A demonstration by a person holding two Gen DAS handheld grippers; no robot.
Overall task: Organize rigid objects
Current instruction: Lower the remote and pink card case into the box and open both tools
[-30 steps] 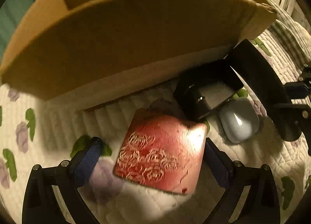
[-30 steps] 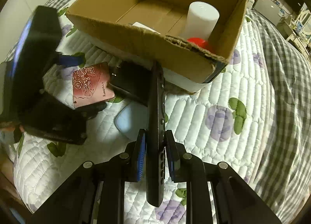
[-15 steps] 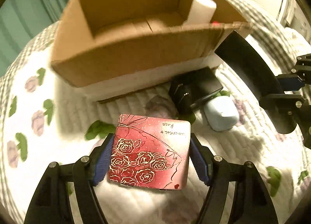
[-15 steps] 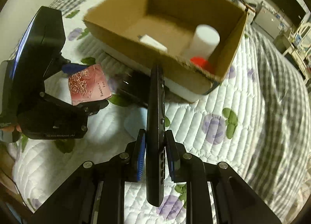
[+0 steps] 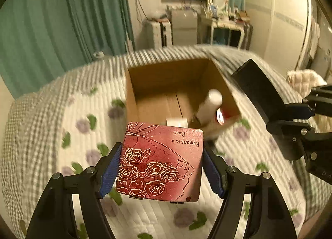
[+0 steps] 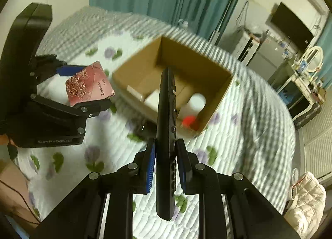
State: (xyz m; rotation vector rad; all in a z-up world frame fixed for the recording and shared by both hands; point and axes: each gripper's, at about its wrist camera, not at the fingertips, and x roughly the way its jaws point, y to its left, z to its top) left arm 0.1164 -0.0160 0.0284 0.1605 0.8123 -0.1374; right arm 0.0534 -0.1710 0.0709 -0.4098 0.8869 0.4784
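My left gripper [image 5: 160, 166] is shut on a flat red tin with white roses [image 5: 159, 160] and holds it in the air, short of the open cardboard box [image 5: 145, 85]. The tin also shows in the right wrist view [image 6: 89, 83]. My right gripper [image 6: 166, 164] is shut on a black remote control [image 6: 166, 126], held on edge above the bed and pointing at the box [image 6: 211, 91]. In the box stand a white cylinder [image 6: 196, 101] and a red-capped thing [image 6: 188, 120], with white packets [image 6: 151, 98] beside them.
The box sits on a bed with a white flowered quilt [image 5: 62, 135] and a grey checked blanket [image 6: 259, 102]. A dark object [image 6: 143, 129] lies on the quilt by the box's near wall. Teal curtains [image 5: 51, 21] and furniture [image 5: 217, 23] stand beyond.
Both grippers have risen well above the bed with their loads. The box now lies lower and farther in both views, with its inside in sight.
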